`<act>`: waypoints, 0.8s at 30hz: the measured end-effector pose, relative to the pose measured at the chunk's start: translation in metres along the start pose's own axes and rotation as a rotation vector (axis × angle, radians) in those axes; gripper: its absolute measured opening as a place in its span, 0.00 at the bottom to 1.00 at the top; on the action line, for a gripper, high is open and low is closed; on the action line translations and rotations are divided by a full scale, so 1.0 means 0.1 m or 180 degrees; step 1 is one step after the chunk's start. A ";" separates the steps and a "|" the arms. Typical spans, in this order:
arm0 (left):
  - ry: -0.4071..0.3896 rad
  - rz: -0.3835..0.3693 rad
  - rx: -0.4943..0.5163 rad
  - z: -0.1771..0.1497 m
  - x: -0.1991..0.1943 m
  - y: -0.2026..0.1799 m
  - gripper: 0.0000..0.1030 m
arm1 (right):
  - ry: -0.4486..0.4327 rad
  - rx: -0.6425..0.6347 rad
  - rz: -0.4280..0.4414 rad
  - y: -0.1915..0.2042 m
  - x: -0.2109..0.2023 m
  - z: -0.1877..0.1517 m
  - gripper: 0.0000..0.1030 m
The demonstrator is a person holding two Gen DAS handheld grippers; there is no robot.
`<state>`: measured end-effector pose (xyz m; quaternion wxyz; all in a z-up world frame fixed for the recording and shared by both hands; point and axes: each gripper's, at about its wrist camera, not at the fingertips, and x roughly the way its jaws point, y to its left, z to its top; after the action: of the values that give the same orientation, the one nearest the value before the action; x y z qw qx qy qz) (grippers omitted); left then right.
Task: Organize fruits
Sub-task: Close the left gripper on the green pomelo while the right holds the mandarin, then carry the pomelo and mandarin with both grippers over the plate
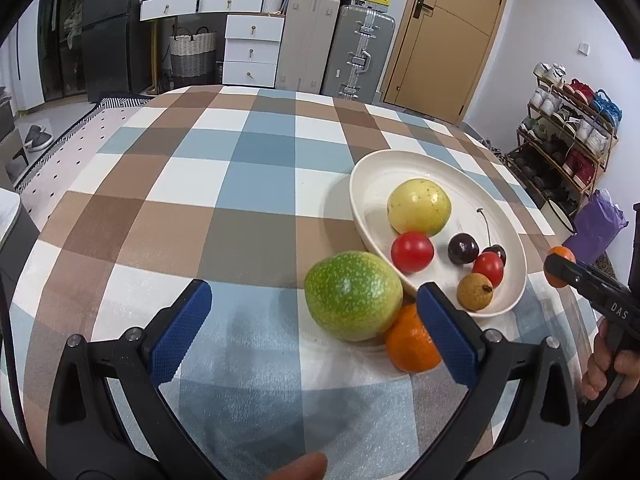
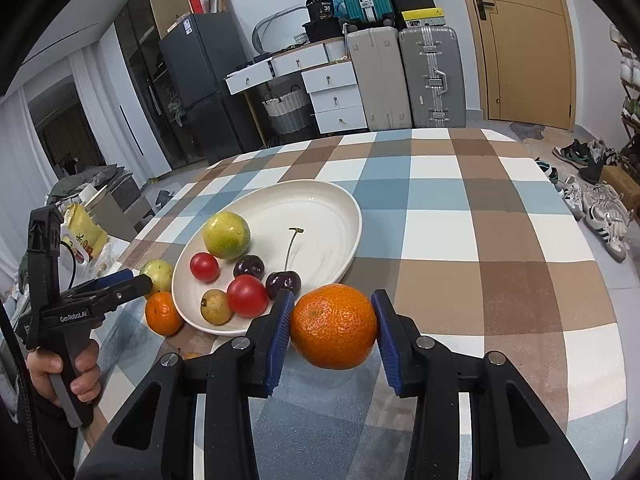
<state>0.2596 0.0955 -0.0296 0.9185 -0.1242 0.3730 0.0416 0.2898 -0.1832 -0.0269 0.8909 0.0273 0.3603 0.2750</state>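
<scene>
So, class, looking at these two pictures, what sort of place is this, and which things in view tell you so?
Most likely a room in someone's home, used for living and storage. A shoe rack stands near the door, suitcases and a fridge line the wall, and a checked tablecloth covers the table.

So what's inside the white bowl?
The white bowl holds a yellow-green fruit, two red tomatoes, two dark cherries and a small brown fruit. Whatever lies beneath them is covered.
</scene>
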 end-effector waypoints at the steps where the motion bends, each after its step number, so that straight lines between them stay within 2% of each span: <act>1: 0.0003 0.0005 0.0013 0.01 0.01 -0.01 0.99 | 0.0007 -0.0003 -0.0009 0.00 0.00 0.00 0.39; 6: 0.0081 0.0069 0.0068 0.04 0.10 -0.06 0.97 | 0.0035 -0.0018 -0.0038 0.01 0.03 -0.01 0.39; 10: 0.0144 -0.0085 -0.0011 0.04 0.14 -0.02 0.90 | 0.0052 -0.0032 -0.0044 0.02 0.05 -0.02 0.39; 12: 0.0211 -0.0261 -0.0123 0.05 0.17 0.03 0.80 | 0.0053 -0.0045 -0.0038 0.03 0.05 -0.02 0.39; 16: 0.0281 -0.0519 -0.0256 0.03 0.19 0.08 0.64 | 0.0089 -0.0081 -0.0028 0.06 0.09 -0.03 0.39; 17: 0.0283 -0.0568 -0.0259 0.02 0.19 0.07 0.55 | 0.0094 -0.0092 -0.0033 0.07 0.09 -0.03 0.39; 18: 0.0289 -0.0593 -0.0225 0.02 0.19 0.06 0.50 | 0.0093 -0.0105 -0.0035 0.08 0.09 -0.03 0.39; 24: 0.0227 -0.0528 -0.0144 0.00 0.16 0.01 0.49 | 0.0082 -0.0107 -0.0036 0.07 0.09 -0.03 0.39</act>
<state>0.2711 0.0965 -0.0408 0.9019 -0.1767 0.3929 -0.0306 0.2901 -0.1726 -0.0332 0.8881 0.0067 0.3673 0.2764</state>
